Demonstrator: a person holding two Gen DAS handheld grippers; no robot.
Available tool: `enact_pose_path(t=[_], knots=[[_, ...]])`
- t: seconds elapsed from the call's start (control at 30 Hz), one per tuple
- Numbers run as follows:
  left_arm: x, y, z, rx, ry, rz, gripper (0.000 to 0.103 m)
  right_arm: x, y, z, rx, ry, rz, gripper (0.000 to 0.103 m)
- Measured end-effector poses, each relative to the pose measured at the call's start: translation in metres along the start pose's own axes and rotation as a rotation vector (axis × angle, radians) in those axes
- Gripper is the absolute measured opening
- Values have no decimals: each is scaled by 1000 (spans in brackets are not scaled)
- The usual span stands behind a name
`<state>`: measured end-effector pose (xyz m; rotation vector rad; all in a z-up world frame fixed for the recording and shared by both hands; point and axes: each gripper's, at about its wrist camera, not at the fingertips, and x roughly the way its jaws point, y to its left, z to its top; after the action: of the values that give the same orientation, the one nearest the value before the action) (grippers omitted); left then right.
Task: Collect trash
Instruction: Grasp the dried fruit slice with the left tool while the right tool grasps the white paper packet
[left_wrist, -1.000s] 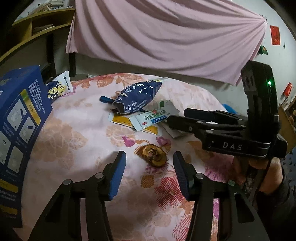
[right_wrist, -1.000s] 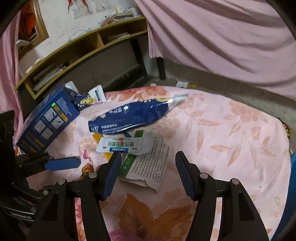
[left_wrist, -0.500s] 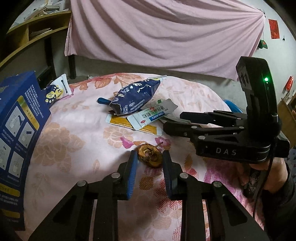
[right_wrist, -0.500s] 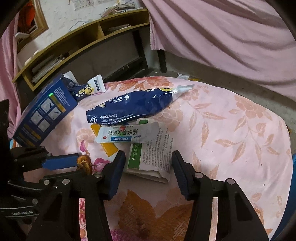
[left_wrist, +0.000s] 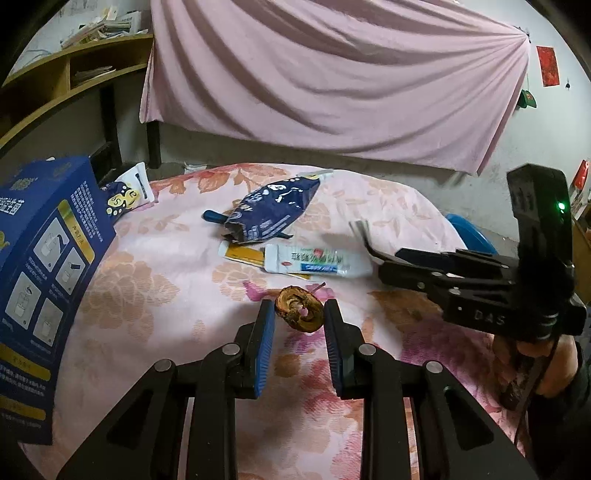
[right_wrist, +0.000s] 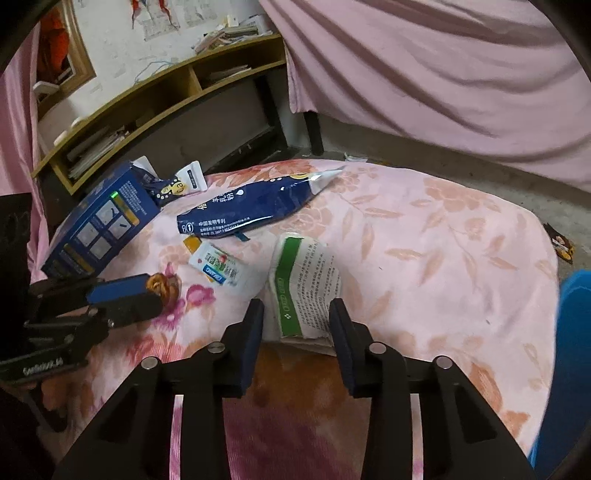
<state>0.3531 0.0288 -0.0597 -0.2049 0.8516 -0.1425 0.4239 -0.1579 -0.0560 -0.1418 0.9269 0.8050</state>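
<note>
A brown dried fruit core (left_wrist: 300, 314) lies on the pink floral cloth (left_wrist: 170, 280). My left gripper (left_wrist: 298, 317) is shut on it, both blue pads against its sides; it shows in the right wrist view too (right_wrist: 159, 283). My right gripper (right_wrist: 296, 317) is shut on a white and green leaflet packet (right_wrist: 305, 284), gripping its near end. A white tube-like sachet (left_wrist: 317, 260), a yellow card (left_wrist: 243, 254) and a dark blue foil bag (left_wrist: 273, 211) lie just beyond.
A tall blue carton (left_wrist: 40, 266) stands at the left with a small blue and yellow packet (left_wrist: 127, 195) behind it. A blue bin edge (right_wrist: 569, 362) is at the right. Wooden shelves (right_wrist: 155, 107) and a pink curtain (left_wrist: 332, 74) stand behind.
My left gripper closed from wide open onto the fruit core. My right gripper narrowed onto the leaflet packet and pulled it away from the white sachet.
</note>
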Motion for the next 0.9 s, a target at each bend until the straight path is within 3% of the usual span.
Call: enact_pose_path(t=[0.17, 0.37, 0.43, 0.73, 0.9], knots=[[-2, -16, 0, 21, -17, -3, 22, -19, -5, -10, 7, -48, -12, 20], [-6, -35, 0, 39, -47, -13, 22, -40, -19, -19, 43, -112, -41, 14], [-6, -40, 1, 41, -59, -19, 22, -50, -27, -22, 64, -143, -57, 7], [-7, -68, 10, 58, -107, -56, 22, -77, -44, -40, 97, -236, -58, 7], [-11, -83, 17, 78, -154, -76, 22, -98, -40, -48, 63, -338, -90, 7]])
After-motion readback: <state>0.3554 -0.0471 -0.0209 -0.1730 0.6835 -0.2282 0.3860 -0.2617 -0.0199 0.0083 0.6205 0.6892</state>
